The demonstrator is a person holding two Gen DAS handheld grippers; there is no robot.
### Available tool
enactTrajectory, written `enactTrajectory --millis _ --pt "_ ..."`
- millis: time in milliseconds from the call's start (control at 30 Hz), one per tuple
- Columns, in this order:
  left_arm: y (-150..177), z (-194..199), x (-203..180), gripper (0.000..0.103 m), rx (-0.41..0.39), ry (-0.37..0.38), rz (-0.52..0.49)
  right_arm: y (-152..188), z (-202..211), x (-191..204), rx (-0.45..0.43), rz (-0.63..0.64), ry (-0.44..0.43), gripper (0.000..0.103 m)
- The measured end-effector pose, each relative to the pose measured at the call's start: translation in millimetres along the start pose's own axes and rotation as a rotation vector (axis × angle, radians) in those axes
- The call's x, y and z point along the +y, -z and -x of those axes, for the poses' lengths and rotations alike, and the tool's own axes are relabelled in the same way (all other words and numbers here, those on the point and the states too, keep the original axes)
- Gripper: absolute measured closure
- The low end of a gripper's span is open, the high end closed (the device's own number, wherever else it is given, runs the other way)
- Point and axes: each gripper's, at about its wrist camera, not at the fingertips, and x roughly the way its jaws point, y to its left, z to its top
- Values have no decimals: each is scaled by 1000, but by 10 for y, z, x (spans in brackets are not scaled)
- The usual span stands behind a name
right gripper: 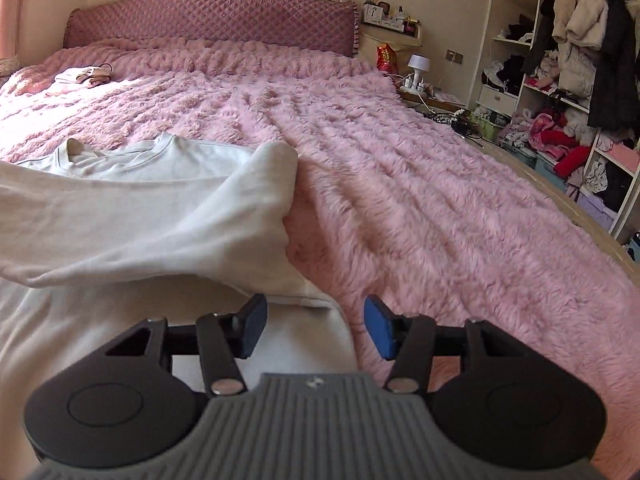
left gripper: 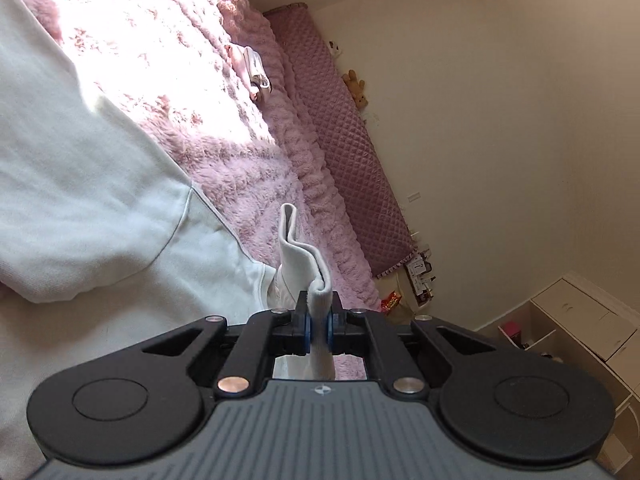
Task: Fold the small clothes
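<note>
The left tool (left gripper: 319, 326) pinches the white shirt's (left gripper: 100, 208) cuff (left gripper: 308, 264).

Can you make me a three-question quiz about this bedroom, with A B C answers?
1. Where does the white long-sleeved top lie?
A. on the fluffy pink bed blanket
B. on the shelves
C. on the floor

2. What colour is the quilted headboard?
A. green
B. mauve pink
C. black

3. What is the left claw doing?
A. standing wide open
B. pinching white fabric
C. holding a teddy

Answers: 1 A, the top is spread over the blanket. 2 B, its diamond quilting is mauve pink. 3 B, the blue pads squeeze a fold of the top's white cloth.
</note>
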Motion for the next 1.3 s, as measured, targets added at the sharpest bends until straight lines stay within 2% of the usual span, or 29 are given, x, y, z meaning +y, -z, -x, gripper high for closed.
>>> enactTrajectory --millis 67,133,200,300,433,467,533,567,667,700,733,767,800,867,900,1000,1100,1133,1200,1267,1300 --pt "-32 48 78 96 26 -37 -23 -21 -26 66 -2 26 -13 52" --pt "-14 31 201 96 57 -124 -48 -29 -80 131 11 58 -12 53" --pt "22 28 388 96 91 -187 -3 -48 -97 167 31 54 8 53" --pt "76 57 566 96 112 -260 23 -80 -14 141 19 -5 -21 51" --pt "88 102 554 94 123 -215 23 -123 66 249 -30 37 -37 48" --pt "68 83 562 82 130 -208 37 -136 63 284 -34 57 -34 48" --pt "25 23 577 68 140 -207 50 -163 45 351 -22 87 -42 48" --pt "5 -4 577 64 135 -209 48 -169 43 367 -16 84 -45 48" --pt "-48 -193 564 60 148 -194 31 -171 55 391 -3 56 -65 47" --pt "-60 -246 557 60 162 -177 31 -158 61 399 0 49 -67 47" --pt "-61 -288 537 69 169 -153 26 -152 64 404 2 47 -67 47" --pt "-55 -282 474 96 151 -140 -3 -140 64 410 6 45 -65 47" --pt "-52 -250 409 99 129 -133 -38 -120 63 410 9 42 -64 47" --pt "-2 -57 242 99 25 -112 -129 -108 58 401 13 44 -59 47" --pt "18 -1 217 99 3 -119 -144 -104 51 398 14 47 -49 47" --pt "98 54 337 99 17 -210 -136 -114 35 372 18 38 -39 47" --pt "113 40 596 97 55 -298 -69 -140 46 355 20 17 -42 45" --pt "106 36 652 95 64 -298 -49 -147 56 359 20 14 -43 44" --pt "72 60 623 84 71 -294 -29 -164 90 377 23 11 -45 44" --pt "-1 139 548 54 76 -274 -12 -178 173 414 21 1 -78 44" --pt "-30 196 515 46 78 -262 -4 -186 225 442 18 -1 -92 43"
